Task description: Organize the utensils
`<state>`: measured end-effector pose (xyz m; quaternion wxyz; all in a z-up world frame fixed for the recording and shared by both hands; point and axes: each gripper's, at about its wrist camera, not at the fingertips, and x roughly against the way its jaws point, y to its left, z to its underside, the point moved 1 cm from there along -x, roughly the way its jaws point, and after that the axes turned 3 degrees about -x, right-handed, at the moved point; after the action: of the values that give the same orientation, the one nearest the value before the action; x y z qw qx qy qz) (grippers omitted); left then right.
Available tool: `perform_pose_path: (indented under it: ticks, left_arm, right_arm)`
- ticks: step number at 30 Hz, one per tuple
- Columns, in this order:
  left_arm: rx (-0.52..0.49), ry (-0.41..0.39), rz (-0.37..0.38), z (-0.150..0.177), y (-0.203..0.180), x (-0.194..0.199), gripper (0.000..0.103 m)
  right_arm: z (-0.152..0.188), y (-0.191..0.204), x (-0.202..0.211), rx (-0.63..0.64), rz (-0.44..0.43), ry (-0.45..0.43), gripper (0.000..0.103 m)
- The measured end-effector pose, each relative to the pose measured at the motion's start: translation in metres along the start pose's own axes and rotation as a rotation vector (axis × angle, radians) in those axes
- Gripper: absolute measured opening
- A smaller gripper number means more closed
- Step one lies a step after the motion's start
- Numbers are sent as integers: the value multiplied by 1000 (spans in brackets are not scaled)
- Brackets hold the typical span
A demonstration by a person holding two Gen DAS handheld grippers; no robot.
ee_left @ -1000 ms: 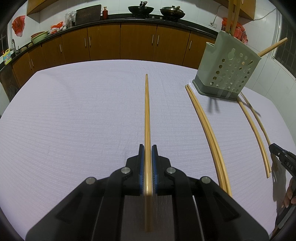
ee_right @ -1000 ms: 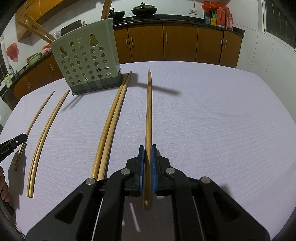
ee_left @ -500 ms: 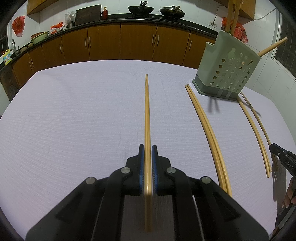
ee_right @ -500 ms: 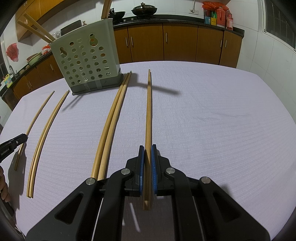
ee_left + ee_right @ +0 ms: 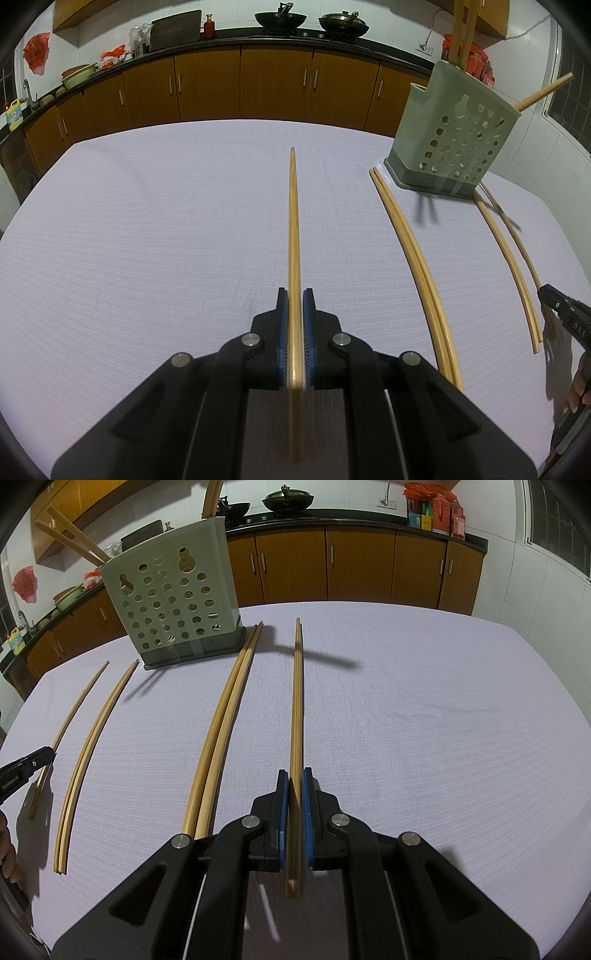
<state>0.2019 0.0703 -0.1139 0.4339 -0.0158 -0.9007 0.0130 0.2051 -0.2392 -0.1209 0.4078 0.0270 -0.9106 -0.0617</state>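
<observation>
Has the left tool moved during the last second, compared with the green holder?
No. In the left wrist view the green holder sits at the same place, and the left tool is shut on its chopstick.

Almost nothing changes from the earlier pictures to now. The one small change is in the right wrist view. The near end of the right chopstick [image 5: 296, 701], the end that pokes out behind the right gripper [image 5: 294, 775], sits a tiny bit lower in the picture than it does one second ago. It is such a small shift that it is hard to be sure of it. In the left wrist view, no change shows on the left gripper [image 5: 294, 295] or the left chopstick [image 5: 293, 221] it pinches.
</observation>
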Motion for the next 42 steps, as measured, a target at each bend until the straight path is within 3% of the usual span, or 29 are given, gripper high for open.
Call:
perform_pose_path:
  ticks: [18,24,31,42]
  left_arm:
    - [-56,-5,-33,10,-4,10,8]
    - [-98,-184,-19,-13,-6,65,8]
    - [-68,-384,42,-58,-5,129,8]
    - [-110,-491,147,-99,-29,173,8]
  right_arm:
    - [-1,0,2,5,4,-8,8]
    - [-20,-2,46,18,12,-188,8]
    - [-56,-1,98,-3,-17,-384,8]
    - [-96,12,141,-3,-74,-525,8]
